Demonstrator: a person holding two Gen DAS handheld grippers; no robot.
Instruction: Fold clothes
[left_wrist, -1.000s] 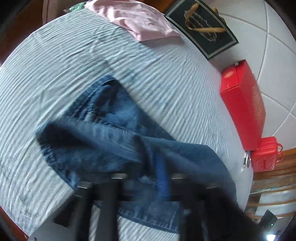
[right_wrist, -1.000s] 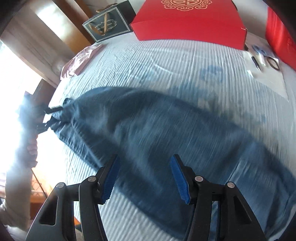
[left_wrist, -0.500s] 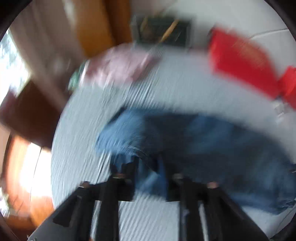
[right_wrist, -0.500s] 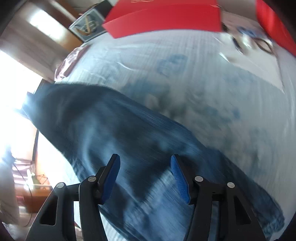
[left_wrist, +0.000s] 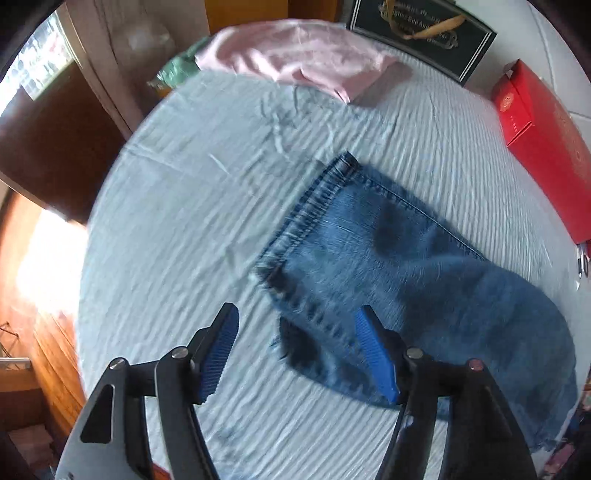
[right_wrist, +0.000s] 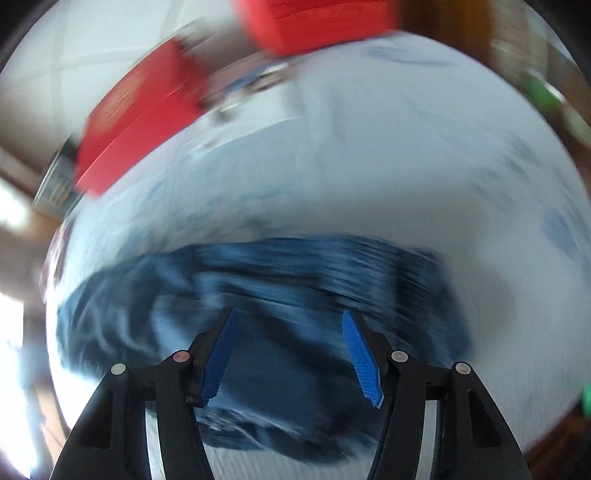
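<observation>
Blue jeans (left_wrist: 406, 273) lie on the light blue striped sheet (left_wrist: 192, 206), a hemmed leg end pointing to the upper left. My left gripper (left_wrist: 299, 332) is open and empty just above the near corner of that leg end. In the blurred right wrist view the jeans (right_wrist: 280, 280) spread across the middle of the sheet. My right gripper (right_wrist: 290, 336) is open and empty, hovering over the denim.
A folded pink garment (left_wrist: 295, 59) lies at the far edge of the bed. A dark gift bag (left_wrist: 421, 33) and red boxes (left_wrist: 543, 140) stand beside the bed on the right. Dark wooden furniture (left_wrist: 55, 140) is at the left. Red boxes (right_wrist: 140, 122) show beyond the bed.
My left gripper has opened and let go of the jeans leg, which now lies flat on the sheet. My right gripper has swung round fast; its view is blurred.
</observation>
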